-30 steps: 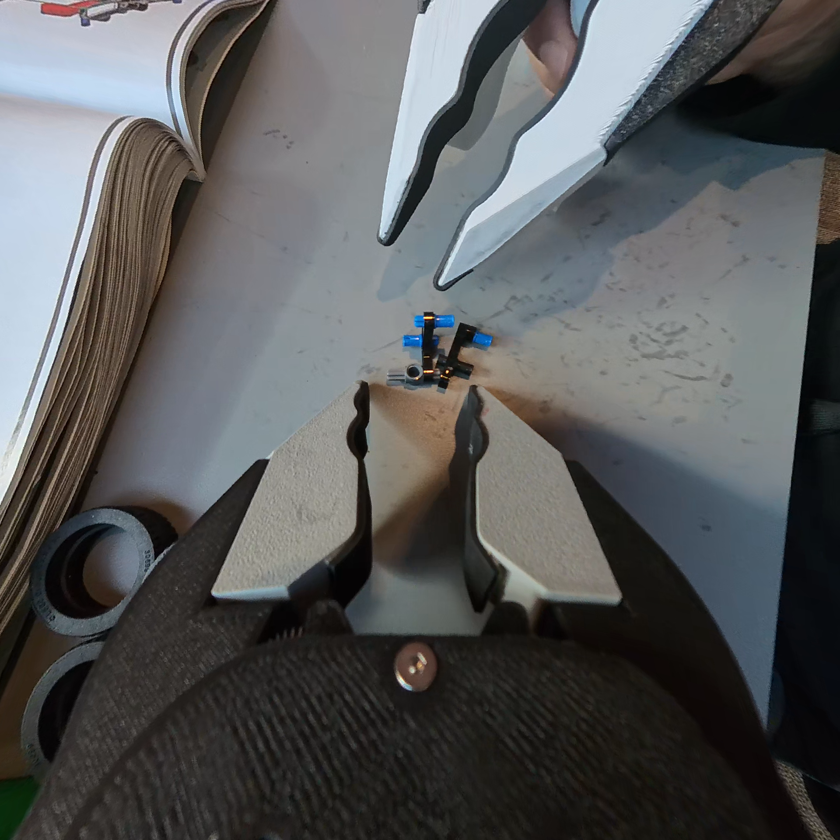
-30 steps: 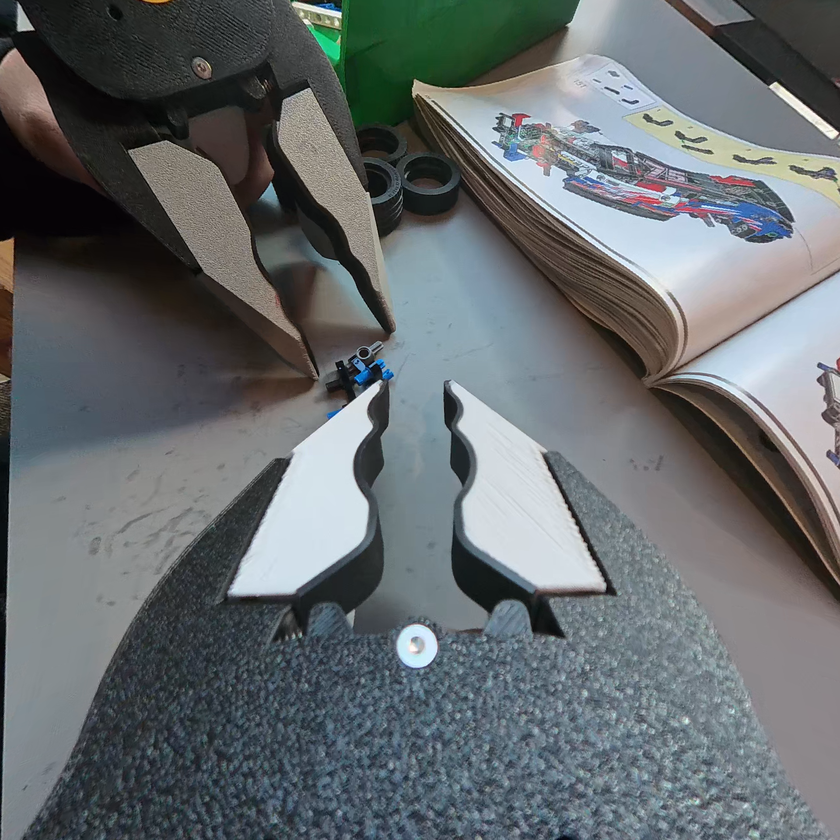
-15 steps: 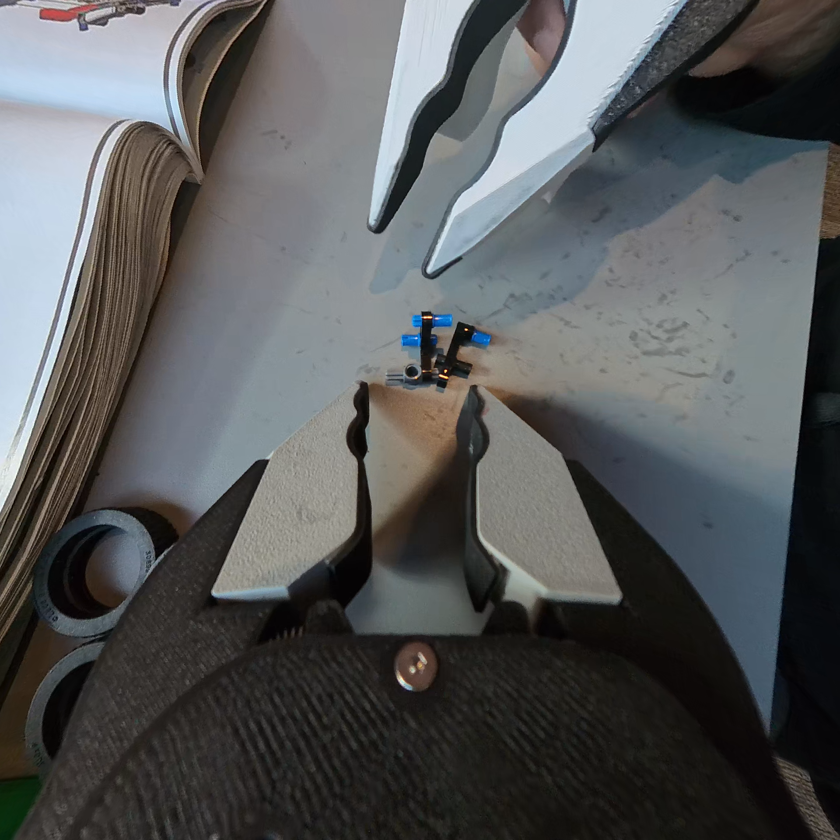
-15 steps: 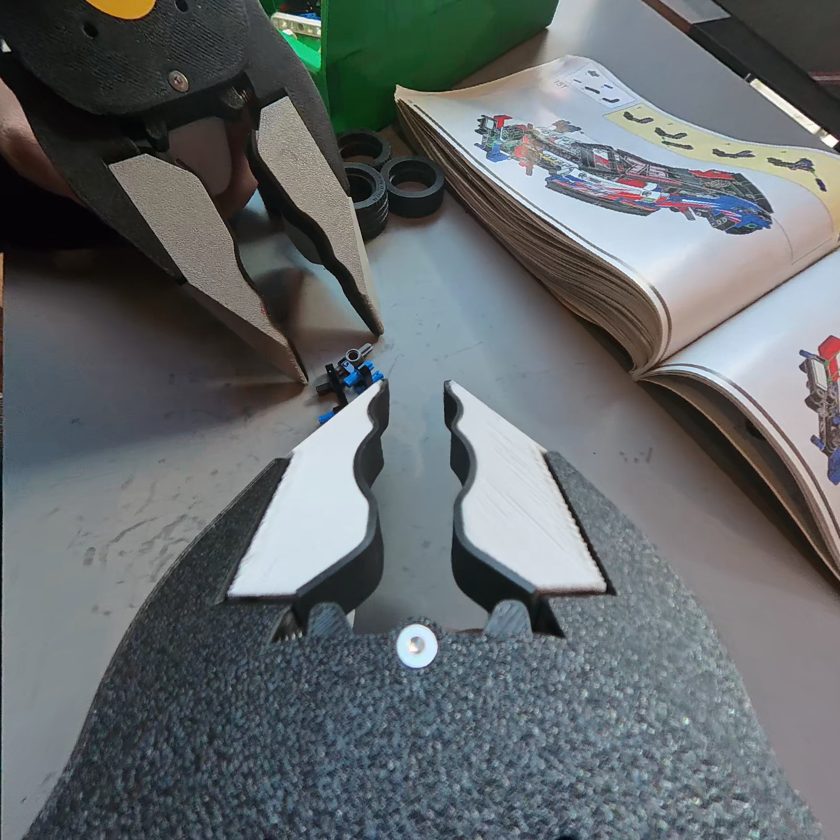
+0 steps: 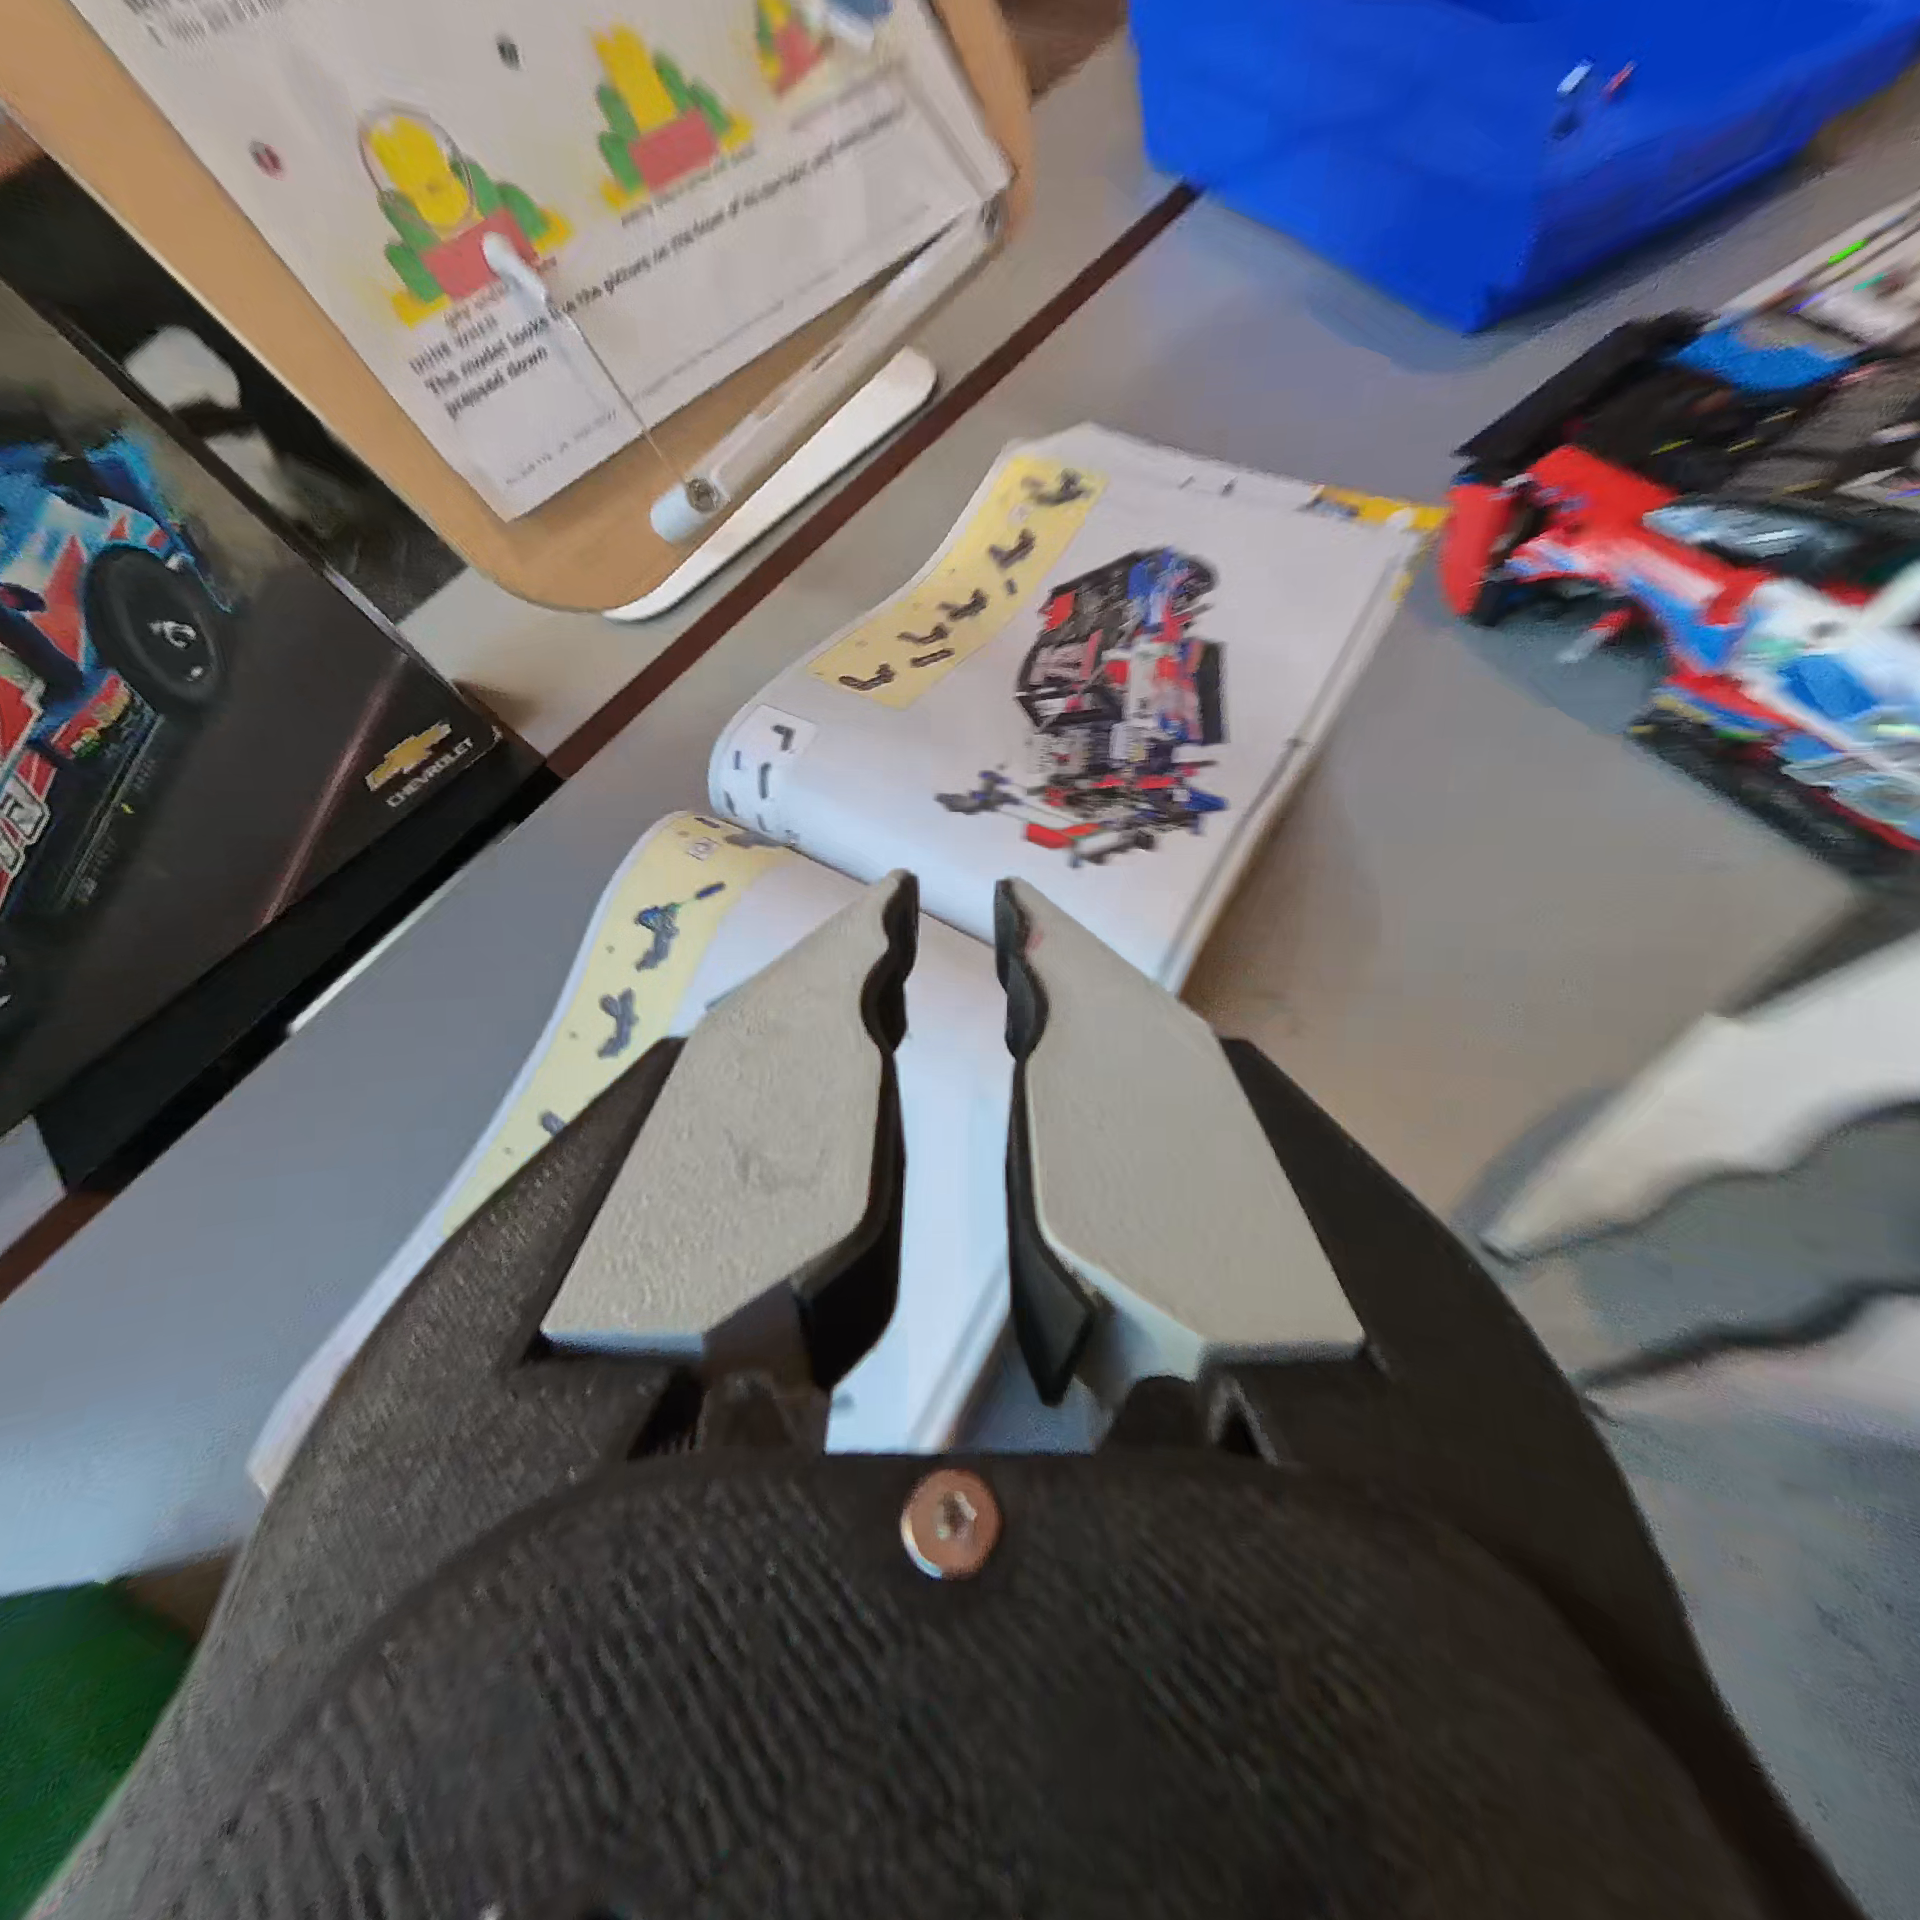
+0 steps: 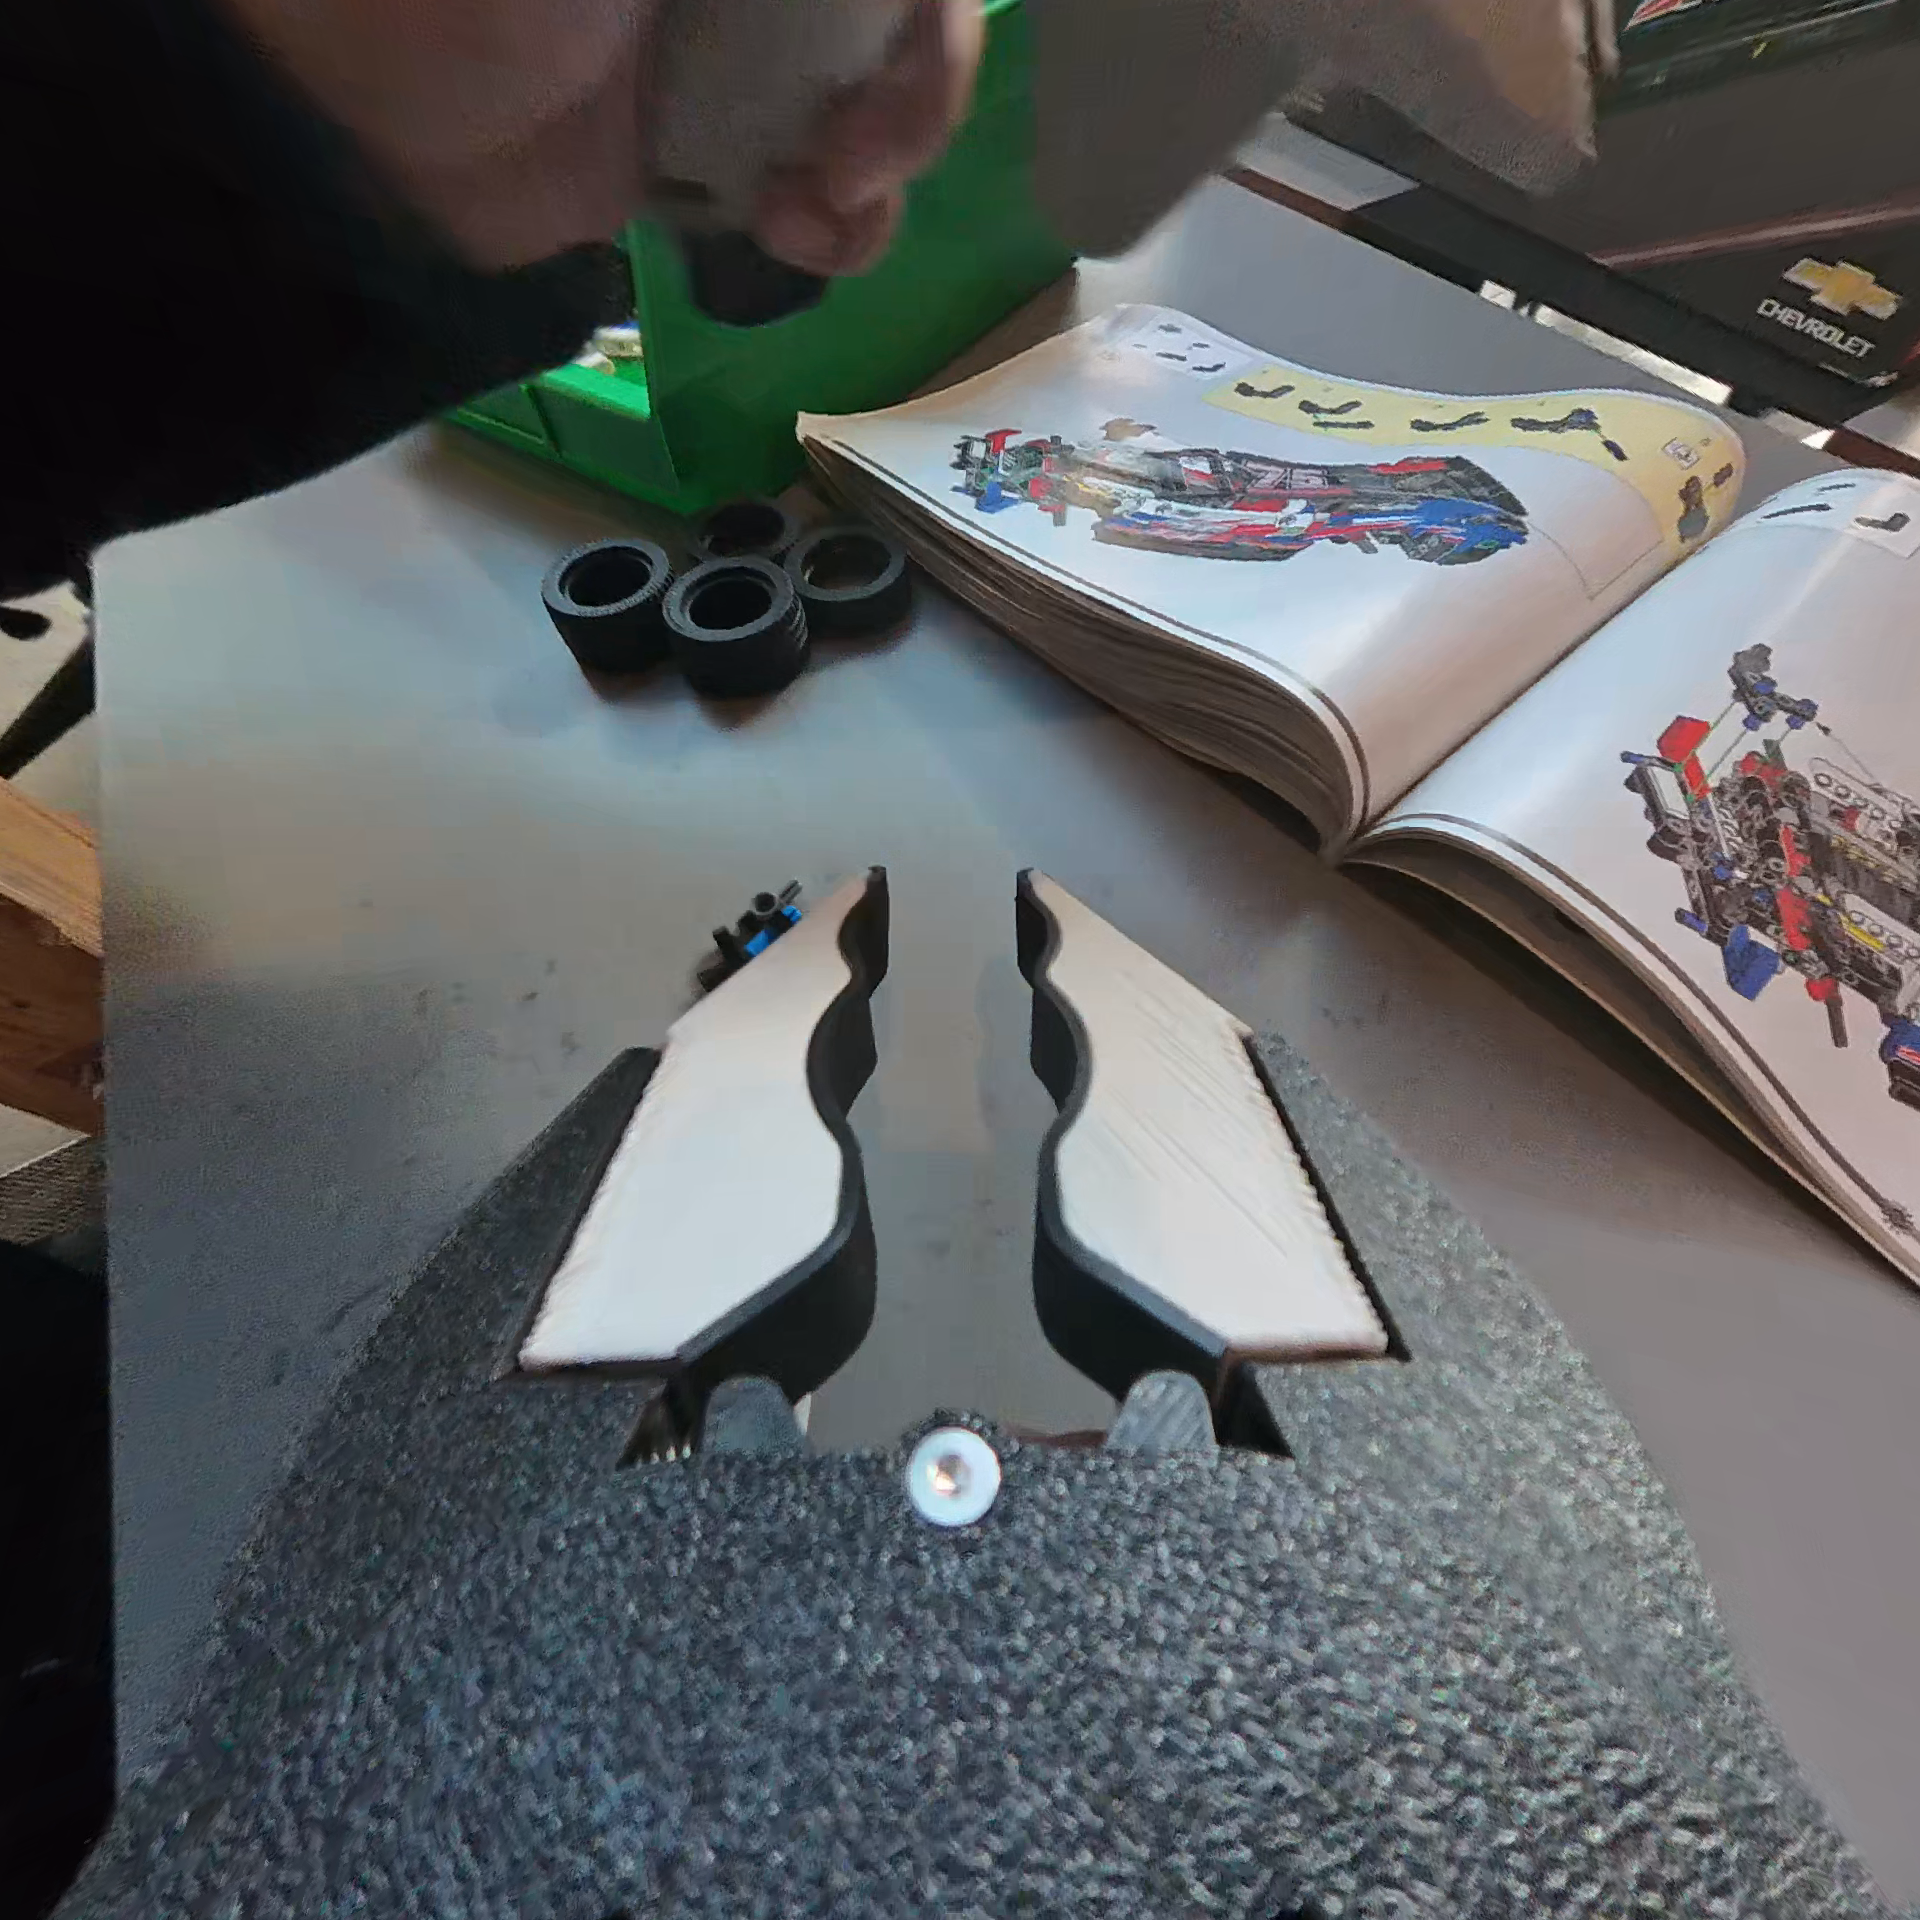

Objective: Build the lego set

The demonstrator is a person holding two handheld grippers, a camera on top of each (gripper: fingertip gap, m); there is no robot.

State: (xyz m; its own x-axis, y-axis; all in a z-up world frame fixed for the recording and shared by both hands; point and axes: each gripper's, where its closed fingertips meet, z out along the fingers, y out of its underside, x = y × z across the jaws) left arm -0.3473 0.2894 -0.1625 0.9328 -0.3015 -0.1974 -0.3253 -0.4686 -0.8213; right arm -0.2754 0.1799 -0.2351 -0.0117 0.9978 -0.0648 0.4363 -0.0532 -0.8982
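A small black and blue lego sub-assembly [image 6: 756,928] lies on the grey table [image 6: 416,831], just left of my right gripper's left fingertip and partly hidden by it. My right gripper [image 6: 951,891] is open and empty, low over the table. My left gripper [image 5: 953,902] is lifted and points at the open instruction book [image 5: 1091,623]; its jaws stand a narrow gap apart with nothing between them. The sub-assembly is out of the left wrist view. A partly built red, white and blue car [image 5: 1725,644] sits right of the book.
Several black tyres [image 6: 717,608] lie by a green bin [image 6: 810,353]. The open book [image 6: 1351,623] fills the right. A blurred hand [image 6: 790,125] is overhead. The set's box [image 5: 156,675], a sign stand [image 5: 582,270] and a blue bin [image 5: 1507,135] stand behind. Tip to tip, the grippers are about 15 cm apart. From the left gripper's tips to the open book [image 6: 1351,623] is close to 10 cm.
My left gripper has lifted away from the sub-assembly and swung up toward the book, its jaws narrower. My right gripper has drawn back slightly; the sub-assembly stays on the table.
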